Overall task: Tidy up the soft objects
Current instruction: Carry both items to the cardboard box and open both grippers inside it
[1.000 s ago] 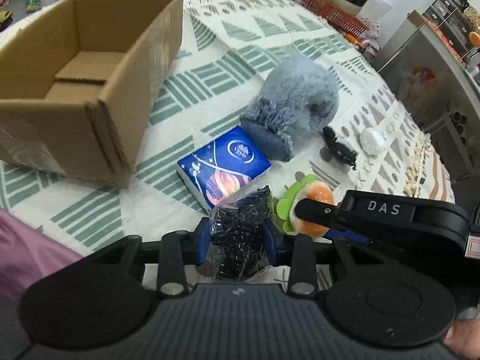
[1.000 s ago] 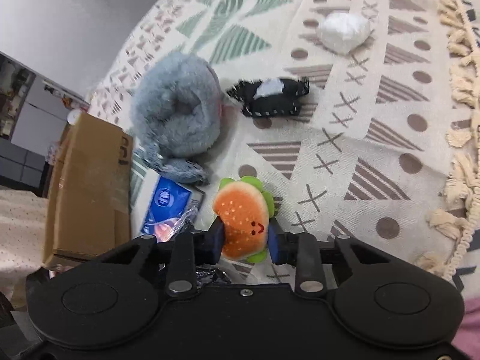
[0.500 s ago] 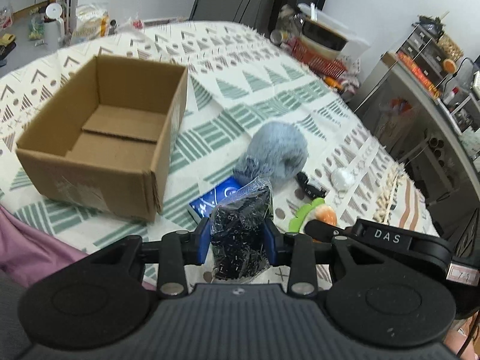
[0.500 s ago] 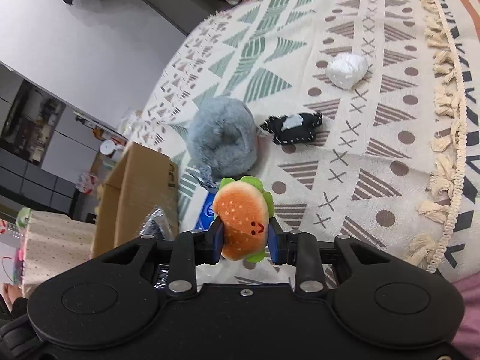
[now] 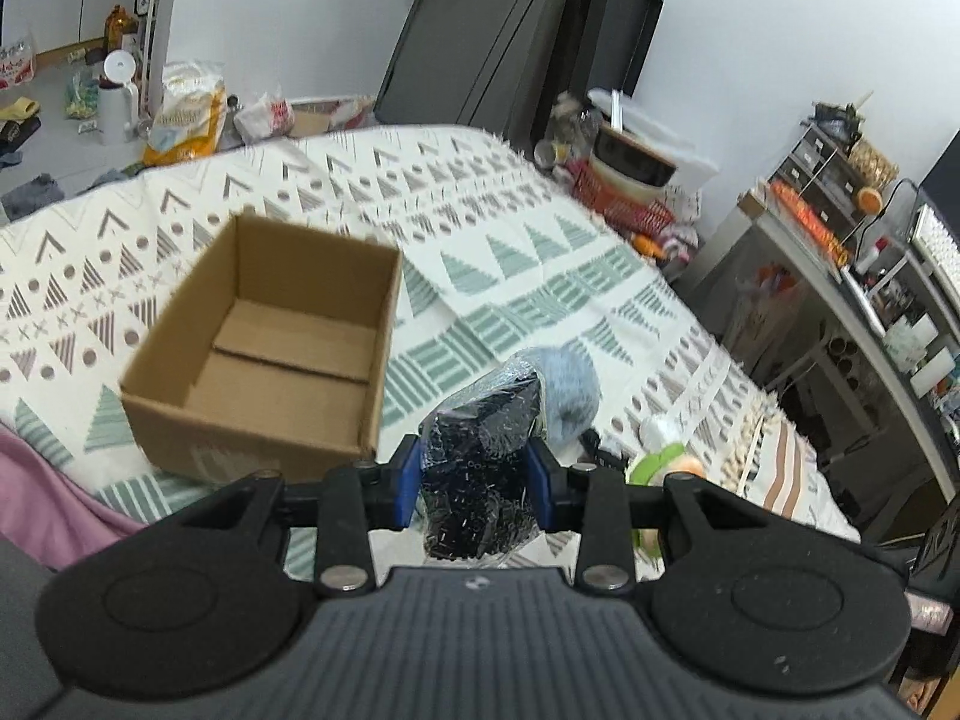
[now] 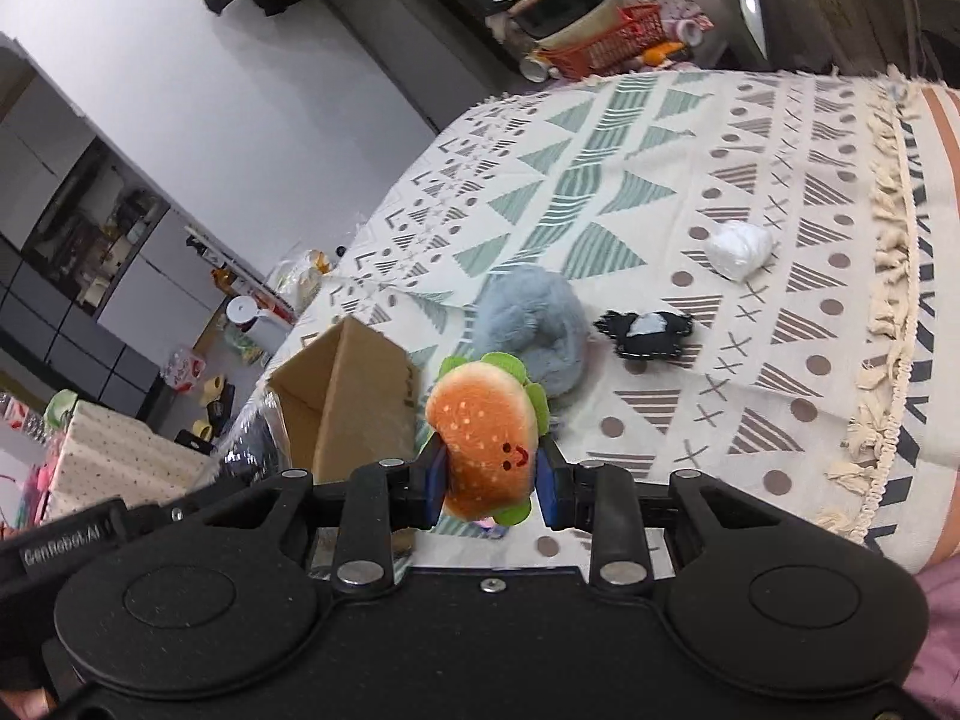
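My left gripper (image 5: 474,483) is shut on a crinkly bag of black beads (image 5: 480,462), held in the air above the patterned cloth. An open cardboard box (image 5: 270,354) stands to its left. My right gripper (image 6: 487,486) is shut on a plush burger (image 6: 486,432) with a smiling face, also lifted; a bit of the plush burger (image 5: 666,465) shows in the left wrist view. The cardboard box (image 6: 354,396) sits left of it. A fluffy grey plush (image 6: 534,324), a black-and-white plush (image 6: 645,330) and a white wad (image 6: 738,249) lie on the cloth. The blue tissue pack is hidden.
The fringed edge of the patterned cloth (image 6: 888,276) runs down the right. Cluttered shelves (image 5: 840,228) and baskets (image 6: 606,42) stand beyond the table. A pink fabric (image 5: 54,498) lies at the near left edge.
Both grippers have risen and tipped back with their loads; the table objects now look smaller and farther, and the box has come fully into view.
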Motion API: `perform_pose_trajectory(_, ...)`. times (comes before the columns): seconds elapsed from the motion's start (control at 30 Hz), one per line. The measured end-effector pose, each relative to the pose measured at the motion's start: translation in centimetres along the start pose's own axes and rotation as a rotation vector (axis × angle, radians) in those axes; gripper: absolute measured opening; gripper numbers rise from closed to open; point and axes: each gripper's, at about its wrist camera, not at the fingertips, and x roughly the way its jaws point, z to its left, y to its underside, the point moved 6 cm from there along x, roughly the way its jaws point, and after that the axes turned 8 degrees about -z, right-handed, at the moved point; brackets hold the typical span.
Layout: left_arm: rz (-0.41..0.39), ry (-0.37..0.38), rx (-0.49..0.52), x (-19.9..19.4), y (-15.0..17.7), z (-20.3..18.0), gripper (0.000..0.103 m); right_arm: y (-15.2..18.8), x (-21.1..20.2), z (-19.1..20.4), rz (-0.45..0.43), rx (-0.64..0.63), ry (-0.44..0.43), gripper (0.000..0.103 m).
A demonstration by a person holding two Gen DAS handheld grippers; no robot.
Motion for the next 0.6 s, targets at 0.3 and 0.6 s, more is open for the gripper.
perform_pose_trajectory(0.3,-0.062,0.017,-0.026,-2.1,-3.4,2.2,0.035,-0.9,-1.4,5.7,-0.013,-0.102,-0.037,0.029)
perform_pose_trajectory(0.6,-0.080,0.029,-0.040,-2.3,-6.0,5.1,0.035,-2.0,-1.2,10.8,-0.006,-0.164,-0.066,0.030)
